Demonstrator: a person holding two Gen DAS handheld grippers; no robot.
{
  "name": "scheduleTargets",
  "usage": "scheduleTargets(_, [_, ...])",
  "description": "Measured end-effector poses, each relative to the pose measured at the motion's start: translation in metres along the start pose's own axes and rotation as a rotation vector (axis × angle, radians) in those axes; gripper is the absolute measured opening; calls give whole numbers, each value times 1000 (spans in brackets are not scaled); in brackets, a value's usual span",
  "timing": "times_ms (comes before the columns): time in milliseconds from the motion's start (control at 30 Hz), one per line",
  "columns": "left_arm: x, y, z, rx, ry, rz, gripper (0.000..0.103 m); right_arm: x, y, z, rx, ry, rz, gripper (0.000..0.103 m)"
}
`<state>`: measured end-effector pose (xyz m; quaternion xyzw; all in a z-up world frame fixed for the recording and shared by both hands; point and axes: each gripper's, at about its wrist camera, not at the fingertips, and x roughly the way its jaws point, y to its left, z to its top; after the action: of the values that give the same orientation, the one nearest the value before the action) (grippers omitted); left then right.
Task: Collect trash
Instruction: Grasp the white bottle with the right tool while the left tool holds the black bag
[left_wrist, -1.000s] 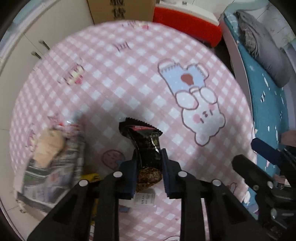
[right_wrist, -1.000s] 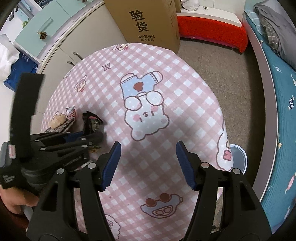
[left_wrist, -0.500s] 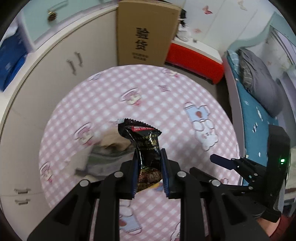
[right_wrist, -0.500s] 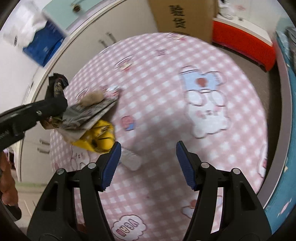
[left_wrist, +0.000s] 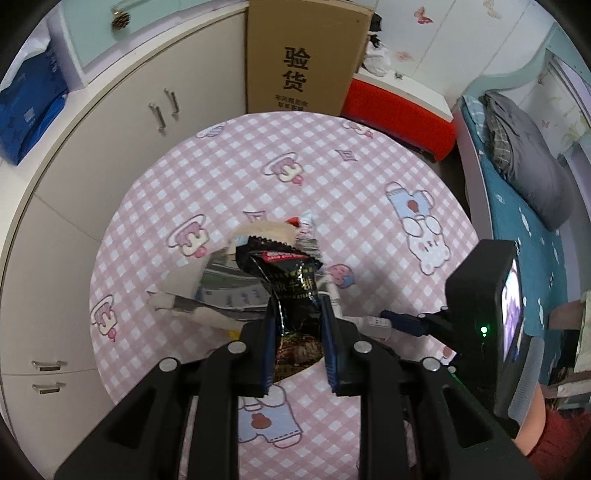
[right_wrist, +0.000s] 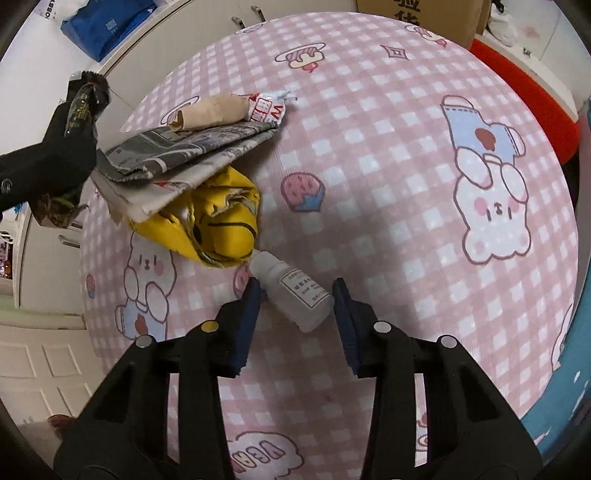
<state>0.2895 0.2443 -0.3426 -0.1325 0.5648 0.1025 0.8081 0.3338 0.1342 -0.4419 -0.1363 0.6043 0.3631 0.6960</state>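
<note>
Meanwhile, trash on the pink table (right_wrist: 388, 155)
Left gripper (left_wrist: 297, 343) pinches a black wrapper (left_wrist: 291, 284); right gripper (right_wrist: 297, 314), jaws just closing, straddles a small bottle (right_wrist: 295, 291), pads apparently not pressing.

Even indoor light, soft shadows under the claws, heavy fisheye bending, dark vignetted corners

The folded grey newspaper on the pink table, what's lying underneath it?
Under the folded grey newspaper a crumpled yellow wrapper sticks out; its far part is covered, so anything else beneath stays hidden.

Newspaper (right_wrist: 184, 162) lies on the bag (right_wrist: 225, 225), bottle (right_wrist: 295, 295) just beside.
</note>
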Motion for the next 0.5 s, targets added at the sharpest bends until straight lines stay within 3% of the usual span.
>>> scheduleTargets(233, [4, -54, 2, 73, 11, -32, 21, -39, -45, -25, 97, -68, 7, 39])
scheduleTargets(500, [8, -158, 3, 186, 17, -90, 21, -112, -136, -74, 252, -170, -34, 39])
